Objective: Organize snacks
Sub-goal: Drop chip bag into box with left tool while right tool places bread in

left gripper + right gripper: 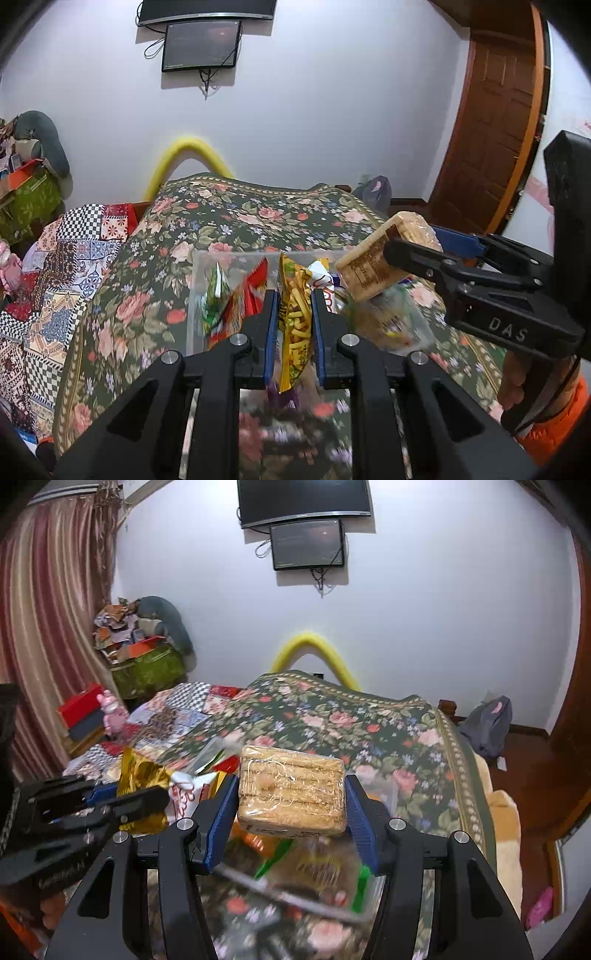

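The left gripper (pixel 294 321) is closed on a yellow snack bag (pixel 295 325) that hangs upright between its blue pads, just above the near edge of a clear plastic box (pixel 195 295). The right gripper (pixel 291 801) is squeezed onto a wrapped block of biscuits (pixel 291 794) and holds it up in the air, to the right of the box. On the side of the right tong, in the left wrist view, are the letters "DAS". The biscuit block has a small printed label on its end, but the words are too small to read.

The biggest thing in the room is the bed — a dark green blanket with pink flowers (pixel 258 218) covers it. A patchwork quilt (pixel 66 258) lies to its left. Far off is a white wall (pixel 314 110) with a dark screen (pixel 201 44) hung on it, and a brown wooden door (pixel 495 140) stands at the right. A striped pink curtain (pixel 48 609) hangs at the far left in the right wrist view. A yellow foam tube (pixel 188 155) arches behind the bed.

The clear box sits on the flowered blanket. Inside it are a green packet (pixel 214 299), a red packet (pixel 255 291) and a white packet (pixel 325 284) with red writing — I cannot read it.
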A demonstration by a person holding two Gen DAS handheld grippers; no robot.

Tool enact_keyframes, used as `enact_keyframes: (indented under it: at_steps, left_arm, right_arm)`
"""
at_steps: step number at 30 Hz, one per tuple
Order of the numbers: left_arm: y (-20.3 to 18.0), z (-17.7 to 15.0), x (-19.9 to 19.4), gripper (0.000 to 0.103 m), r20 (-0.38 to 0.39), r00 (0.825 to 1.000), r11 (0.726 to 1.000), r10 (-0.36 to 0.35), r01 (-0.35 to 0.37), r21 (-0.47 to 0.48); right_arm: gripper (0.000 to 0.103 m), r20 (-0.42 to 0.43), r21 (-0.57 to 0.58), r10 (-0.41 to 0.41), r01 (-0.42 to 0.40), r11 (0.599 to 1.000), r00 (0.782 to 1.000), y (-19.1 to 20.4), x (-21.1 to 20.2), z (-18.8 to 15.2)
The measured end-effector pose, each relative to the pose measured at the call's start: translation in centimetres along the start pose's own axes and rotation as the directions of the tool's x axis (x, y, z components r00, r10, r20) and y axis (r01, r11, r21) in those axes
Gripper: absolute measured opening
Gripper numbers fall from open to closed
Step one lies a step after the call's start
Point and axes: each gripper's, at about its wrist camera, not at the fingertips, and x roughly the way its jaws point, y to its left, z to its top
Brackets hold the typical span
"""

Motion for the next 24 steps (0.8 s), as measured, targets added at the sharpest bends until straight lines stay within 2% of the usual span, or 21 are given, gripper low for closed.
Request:
enact_keyframes:
  at_steps: [4, 9, 12, 16, 19, 24]
  left_arm:
    - [0.4, 0.6, 2.5, 0.016, -0.021, 1.000, 1.000, 0.017, -0.017, -0.003]
    - [0.3, -0.4, 3.9, 0.018, -0.076, 0.997, 1.000, 0.027, -0.027, -0.005]
    - [0.1, -1.5, 3.7, 0.035, -0.102, 0.995, 1.000, 0.004, -0.005, -0.010]
    - [-0.3, -2.5, 2.9, 0.044, -0.099, 0.995, 1.000, 0.004, -0.004, 0.005]
    - [-0.7, -2.9, 2.0, 0.046, -0.090, 0.996, 1.000, 0.000, 0.000, 0.008]
    - [-1.0, -2.7, -0.5, 0.046, -0.041, 0.999, 1.000, 0.006, -0.006, 0.002]
  right_arm:
    - [0.053, -0.017, -0.001, -0.022, 0.022, 1.000, 1.000, 0.1, 1.8, -0.6]
    - [0.054, -0.020, -0.032, -0.021, 0.020, 0.999, 1.000, 0.6, 1.6, -2.7]
    - [0.053, -0.035, -0.069, -0.027, 0.024, 0.997, 0.999, 1.1, 1.1, -3.7]
    - [0.054, -0.105, -0.055, -0.004, -0.002, 0.998, 0.994, 0.6, 1.6, -4.9]
    - [0.056, -0.145, -0.042, 0.004, -0.010, 0.999, 0.989, 0.3, 1.6, -5.3]
    - [0.057, -0.124, -0.028, 0.024, -0.027, 0.999, 0.992, 0.2, -0.1, -4.6]
